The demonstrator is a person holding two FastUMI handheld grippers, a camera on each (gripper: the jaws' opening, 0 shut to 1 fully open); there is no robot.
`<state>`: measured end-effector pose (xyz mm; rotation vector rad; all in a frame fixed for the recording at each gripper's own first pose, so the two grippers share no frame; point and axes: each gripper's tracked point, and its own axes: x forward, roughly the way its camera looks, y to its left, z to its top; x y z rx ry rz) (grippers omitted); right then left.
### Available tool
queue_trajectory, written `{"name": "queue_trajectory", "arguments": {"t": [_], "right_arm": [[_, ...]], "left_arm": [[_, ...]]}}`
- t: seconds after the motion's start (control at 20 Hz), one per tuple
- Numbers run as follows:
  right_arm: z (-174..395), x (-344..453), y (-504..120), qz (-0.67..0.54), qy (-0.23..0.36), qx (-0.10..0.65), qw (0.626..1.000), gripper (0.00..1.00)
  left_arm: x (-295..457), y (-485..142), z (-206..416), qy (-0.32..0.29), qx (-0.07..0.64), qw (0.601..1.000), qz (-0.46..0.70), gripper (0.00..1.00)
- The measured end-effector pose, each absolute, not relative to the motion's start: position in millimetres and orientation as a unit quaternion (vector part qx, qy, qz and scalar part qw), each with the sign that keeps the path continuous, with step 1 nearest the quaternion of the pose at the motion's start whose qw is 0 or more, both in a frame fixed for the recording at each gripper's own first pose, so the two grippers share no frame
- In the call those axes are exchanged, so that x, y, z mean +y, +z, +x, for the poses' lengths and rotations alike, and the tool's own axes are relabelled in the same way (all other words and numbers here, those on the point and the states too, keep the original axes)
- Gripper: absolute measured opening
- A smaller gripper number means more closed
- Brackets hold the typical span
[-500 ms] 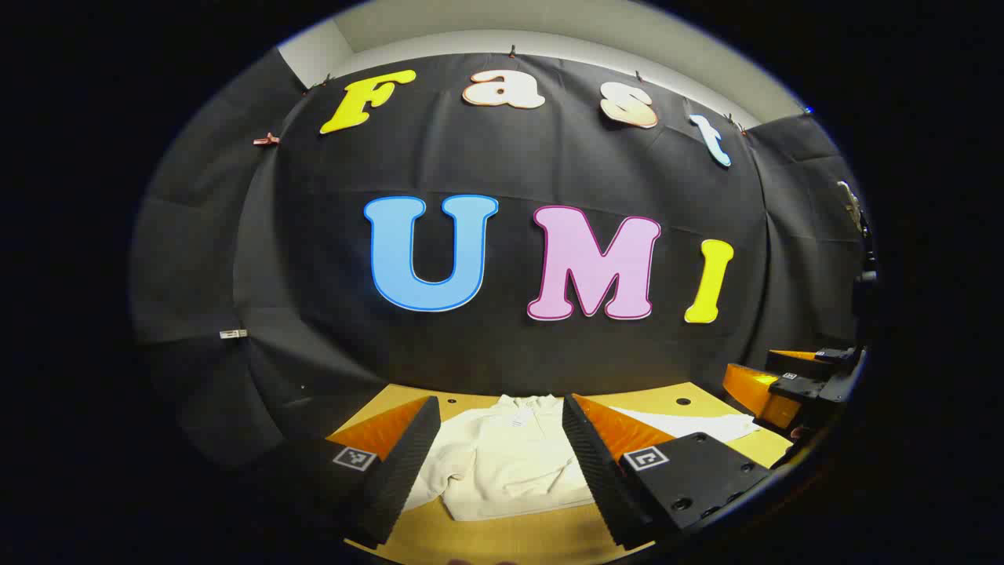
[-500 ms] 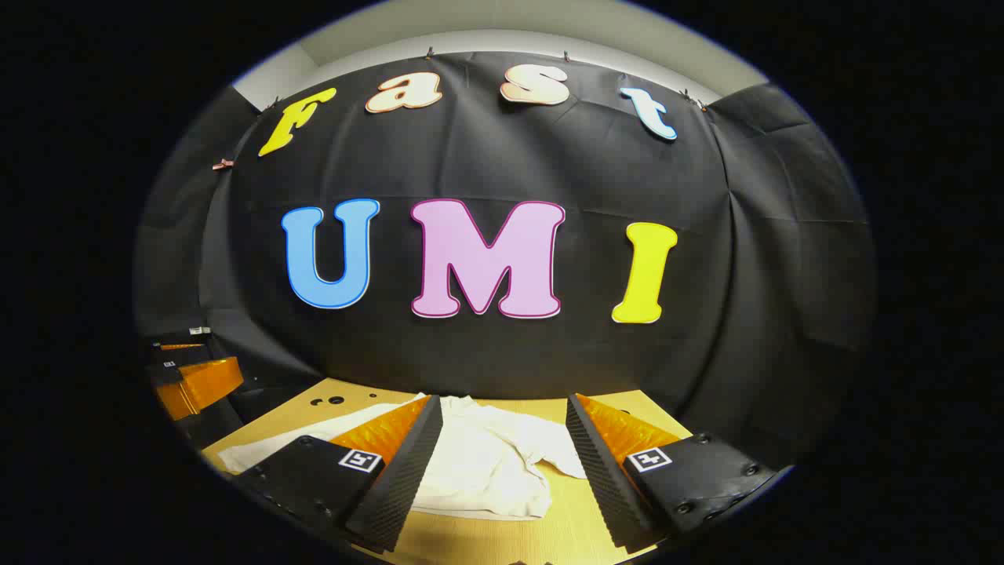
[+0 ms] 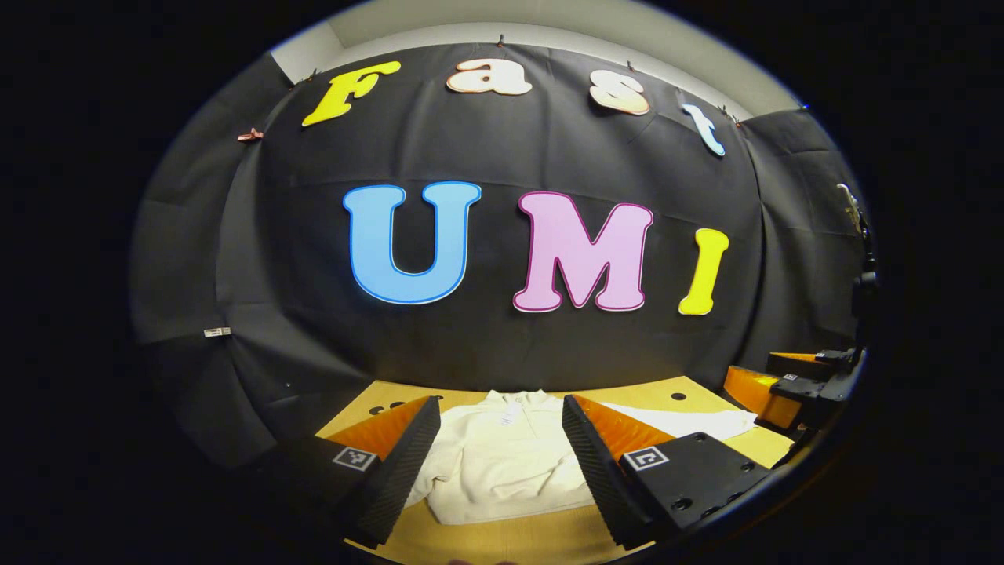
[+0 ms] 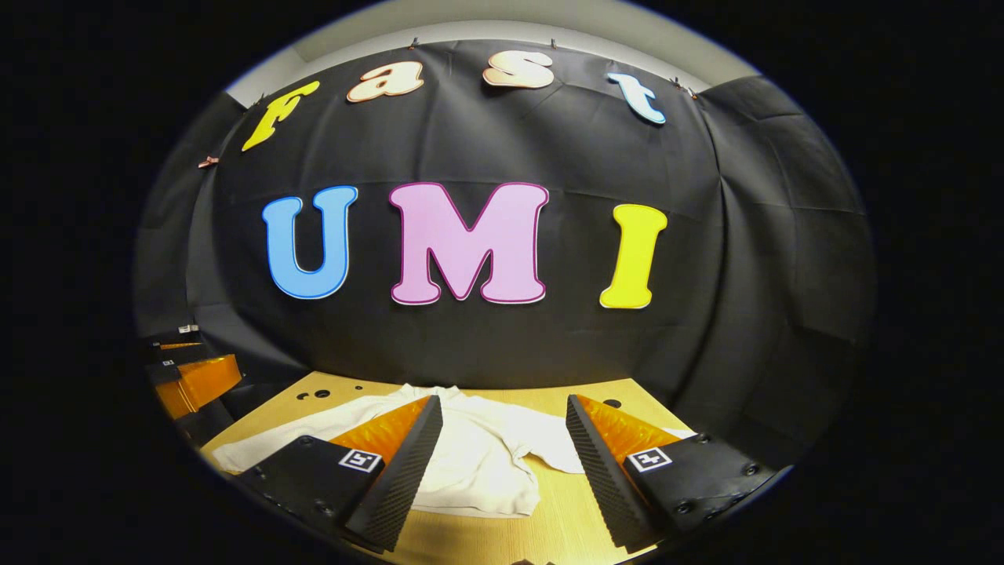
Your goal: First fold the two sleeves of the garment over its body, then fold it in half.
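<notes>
Cream garment (image 3: 502, 471): flat on the wooden worktop (image 3: 502, 541) — one sleeve (image 3: 682, 424) still spread sideways.
Left hand-held gripper (image 3: 502, 463): fingers apart, holding nothing.
Right hand-held gripper (image 4: 502, 463): likewise apart.
Since earlier: both views tilted slightly downward — more worktop showing.

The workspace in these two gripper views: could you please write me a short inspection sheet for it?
Surface: wooden table with round holes near its far edge.
Job's things: white garment lies flat, sleeves spread out to the sides, not yet folded.
Clutter: nothing seen.
Grippers: left gripper open above the garment's body; right gripper open above its sleeve side. Neither holds cloth.
Cables: nothing seen.
Surroundings: black cloth wall behind the table.
</notes>
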<state>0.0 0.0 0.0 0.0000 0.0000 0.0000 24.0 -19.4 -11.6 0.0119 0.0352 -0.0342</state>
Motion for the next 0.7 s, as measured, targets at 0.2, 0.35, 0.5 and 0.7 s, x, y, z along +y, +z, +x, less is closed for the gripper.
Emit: {"name": "queue_trajectory", "arguments": {"t": [0.2, 0.35, 0.5, 0.7], "right_arm": [[1, -3, 1, -0.01, -0.001, 0.001, 1.0, 0.98], [5, 0, -3, -0.008, 0.006, 0.001, 1.0, 0.97], [14, 2, -10, -0.014, 0.016, 0.016, 1.0, 0.98], [30, -4, -21, -0.003, 0.022, 0.021, 1.0, 0.97]], "left_arm": [[-20, -17, 30, -0.017, 0.027, 0.999, 0.01, 0.98], [-19, -21, 34, -0.013, 0.033, 0.999, 0.008, 0.98], [-18, -23, 38, -0.008, 0.038, 0.999, 0.01, 0.98], [-18, -29, 41, -0.001, 0.047, 0.999, 0.018, 0.98]]}}
